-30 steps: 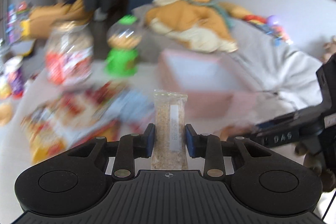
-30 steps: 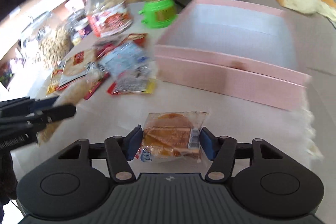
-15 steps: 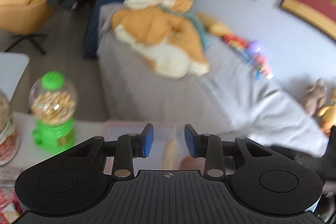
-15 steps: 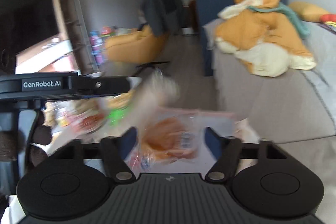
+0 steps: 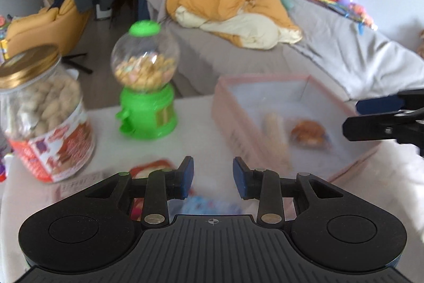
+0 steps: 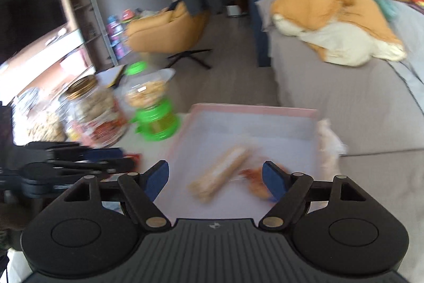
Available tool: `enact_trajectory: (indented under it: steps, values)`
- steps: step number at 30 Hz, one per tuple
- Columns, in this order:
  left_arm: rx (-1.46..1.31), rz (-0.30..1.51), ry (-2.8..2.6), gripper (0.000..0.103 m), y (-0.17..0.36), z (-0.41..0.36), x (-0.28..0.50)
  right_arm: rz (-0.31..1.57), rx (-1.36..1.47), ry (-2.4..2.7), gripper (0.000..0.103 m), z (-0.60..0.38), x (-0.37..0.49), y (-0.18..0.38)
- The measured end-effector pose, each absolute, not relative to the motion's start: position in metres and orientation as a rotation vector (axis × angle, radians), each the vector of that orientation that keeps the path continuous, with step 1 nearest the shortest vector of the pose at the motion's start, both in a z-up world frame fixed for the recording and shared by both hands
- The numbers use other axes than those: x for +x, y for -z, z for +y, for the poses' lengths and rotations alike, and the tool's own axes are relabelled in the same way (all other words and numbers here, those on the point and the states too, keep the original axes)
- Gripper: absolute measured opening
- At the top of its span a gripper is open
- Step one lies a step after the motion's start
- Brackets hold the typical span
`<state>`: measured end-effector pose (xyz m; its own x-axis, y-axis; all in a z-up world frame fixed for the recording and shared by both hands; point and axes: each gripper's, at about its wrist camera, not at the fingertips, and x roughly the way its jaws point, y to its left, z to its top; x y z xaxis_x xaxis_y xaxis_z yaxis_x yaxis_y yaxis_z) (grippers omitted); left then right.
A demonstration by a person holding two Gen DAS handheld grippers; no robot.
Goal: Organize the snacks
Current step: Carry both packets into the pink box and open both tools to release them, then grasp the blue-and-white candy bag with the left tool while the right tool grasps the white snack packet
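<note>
Left wrist view: a jar (image 5: 45, 123) of nuts with a gold lid is seen at the far left on the bench (image 5: 196, 129), and a green candy dispenser (image 5: 145, 86) is stood just right of it. Blurred snack packets (image 5: 156, 169) are laid on the bench just beyond the left tool (image 5: 213, 178), whose jaws are parted with nothing held between them. A pink box (image 5: 291, 123) is placed further right, and a long bar (image 5: 274, 134) and an orange packet (image 5: 308, 134) are contained in it, side by side. The right tool's tip (image 5: 384, 121) is seen at the right edge.

Right wrist view: the right tool (image 6: 216, 181) is held wide apart and empty over the pink box (image 6: 254, 123), with the bar (image 6: 222, 174) left of the packet (image 6: 255, 182) inside it.
</note>
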<state>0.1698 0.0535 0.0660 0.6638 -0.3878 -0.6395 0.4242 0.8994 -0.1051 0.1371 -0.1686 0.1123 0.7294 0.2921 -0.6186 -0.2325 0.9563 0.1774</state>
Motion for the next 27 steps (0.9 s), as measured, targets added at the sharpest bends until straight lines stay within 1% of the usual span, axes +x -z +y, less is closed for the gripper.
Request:
enact_trajectory:
  steps: [3, 6, 8, 13, 17, 21, 22, 23, 25, 27]
  values:
    - [0.078, 0.737, 0.447, 0.037, -0.056, 0.062, 0.163, 0.673, 0.026, -0.306, 0.078, -0.137, 0.118, -0.112]
    - [0.126, 0.748, 0.407, 0.037, -0.050, 0.071, 0.148, 0.667, 0.023, -0.338, 0.078, -0.115, 0.102, -0.110]
    - [0.109, 0.760, 0.406, 0.037, -0.047, 0.082, 0.135, 0.679, 0.026, -0.364, 0.078, -0.106, 0.094, -0.105]
    - [0.065, 0.764, 0.356, 0.037, -0.047, 0.110, 0.110, 0.764, -0.048, -0.397, 0.078, -0.074, 0.082, -0.072]
    - [-0.045, 0.750, 0.321, 0.036, -0.055, 0.131, 0.102, 0.808, -0.117, -0.375, 0.078, -0.044, 0.087, -0.038]
    - [-0.108, 0.699, 0.323, 0.036, -0.070, 0.133, 0.098, 0.820, -0.056, -0.355, 0.078, -0.036, 0.103, -0.022]
    - [-0.110, 0.688, 0.324, 0.036, -0.073, 0.131, 0.099, 0.830, -0.018, -0.356, 0.076, -0.039, 0.107, -0.020]
    - [-0.111, 0.679, 0.326, 0.036, -0.076, 0.126, 0.103, 0.825, 0.004, -0.349, 0.068, -0.042, 0.107, -0.020]
    - [-0.122, 0.666, 0.334, 0.036, -0.077, 0.114, 0.115, 0.830, 0.001, -0.363, 0.064, -0.046, 0.104, -0.021]
    - [-0.114, 0.657, 0.337, 0.036, -0.071, 0.099, 0.130, 0.835, 0.001, -0.384, 0.063, -0.055, 0.096, -0.020]
